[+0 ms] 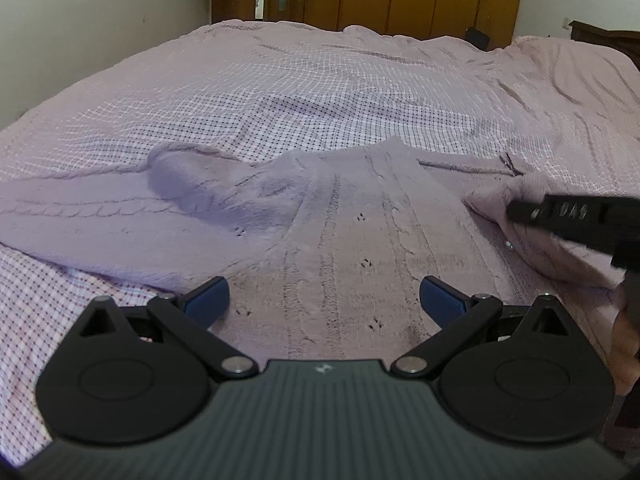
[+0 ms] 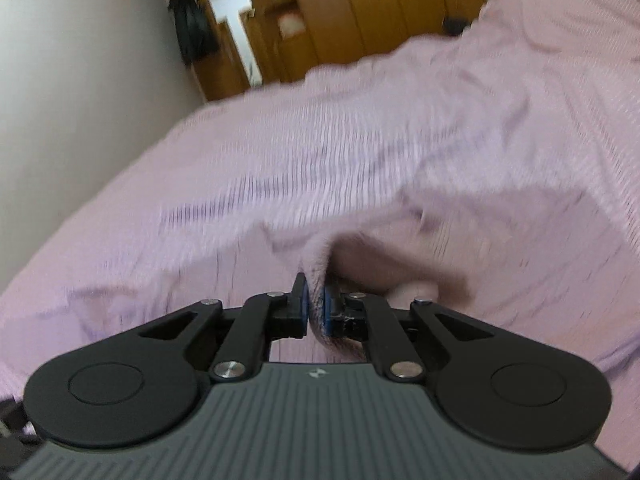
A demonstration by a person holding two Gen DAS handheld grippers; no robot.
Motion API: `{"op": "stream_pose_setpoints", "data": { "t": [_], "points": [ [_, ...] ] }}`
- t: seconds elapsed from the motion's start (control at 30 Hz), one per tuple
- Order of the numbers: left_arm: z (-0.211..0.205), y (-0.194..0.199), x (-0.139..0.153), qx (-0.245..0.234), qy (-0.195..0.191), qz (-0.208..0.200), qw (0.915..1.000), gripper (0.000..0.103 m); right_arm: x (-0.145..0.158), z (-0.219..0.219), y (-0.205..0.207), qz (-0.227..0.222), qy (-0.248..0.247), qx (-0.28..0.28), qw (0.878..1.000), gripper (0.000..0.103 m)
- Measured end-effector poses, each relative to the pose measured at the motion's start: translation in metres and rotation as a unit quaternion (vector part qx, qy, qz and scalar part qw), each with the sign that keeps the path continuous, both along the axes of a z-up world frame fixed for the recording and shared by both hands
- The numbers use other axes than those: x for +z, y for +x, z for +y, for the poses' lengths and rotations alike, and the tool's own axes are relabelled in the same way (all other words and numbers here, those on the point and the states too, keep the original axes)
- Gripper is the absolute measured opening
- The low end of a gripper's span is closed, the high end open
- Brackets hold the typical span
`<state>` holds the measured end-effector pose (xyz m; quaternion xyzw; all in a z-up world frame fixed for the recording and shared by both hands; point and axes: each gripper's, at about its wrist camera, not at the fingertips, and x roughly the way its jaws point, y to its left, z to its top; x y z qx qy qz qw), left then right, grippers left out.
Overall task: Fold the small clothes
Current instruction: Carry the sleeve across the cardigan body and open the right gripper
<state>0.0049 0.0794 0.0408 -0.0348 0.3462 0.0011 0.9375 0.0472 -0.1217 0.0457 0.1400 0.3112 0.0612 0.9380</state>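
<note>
Lilac knit sweater (image 1: 340,220) lies spread on the checked bedsheet (image 1: 280,92), right gripper (image 2: 315,304) clamped on a bunched edge of it at the right side, lifting that fold off the bed — left gripper (image 1: 324,300) spread wide, holding nothing, low over the near hem.
</note>
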Motion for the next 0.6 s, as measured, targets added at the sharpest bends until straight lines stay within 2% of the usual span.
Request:
{"op": "stream_pose_setpoints", "data": {
  "t": [0.03, 0.07, 0.13, 0.23, 0.4, 0.5, 0.6],
  "points": [
    [0.0, 0.0, 0.0, -0.001, 0.0, 0.0, 1.0, 0.103, -0.004, 0.001, -0.002, 0.008, -0.003, 0.003, 1.0, 0.03],
    [0.0, 0.001, -0.001, -0.001, 0.0, 0.0, 1.0, 0.103, -0.007, 0.0, -0.002, 0.013, -0.007, 0.008, 1.0, 0.047],
    [-0.001, 0.001, -0.002, -0.001, 0.0, -0.001, 1.0, 0.103, -0.007, -0.005, -0.006, 0.013, -0.008, 0.025, 1.0, 0.063],
    [-0.002, 0.002, -0.003, -0.004, -0.006, -0.002, 1.0, 0.103, -0.004, -0.019, -0.011, 0.017, -0.009, 0.062, 0.998, 0.068],
    [-0.008, -0.001, -0.008, -0.003, -0.007, -0.017, 0.9998, 0.103, 0.013, -0.054, -0.032, 0.012, -0.032, 0.095, 0.995, 0.07],
    [-0.017, -0.005, -0.011, -0.006, 0.012, -0.026, 0.9996, 0.103, 0.024, -0.08, -0.038, -0.004, -0.042, 0.091, 0.995, 0.073],
    [-0.029, -0.008, -0.003, -0.013, 0.017, -0.04, 0.999, 0.103, 0.022, -0.107, -0.035, -0.011, -0.055, 0.062, 0.997, 0.079]
  ]
}}
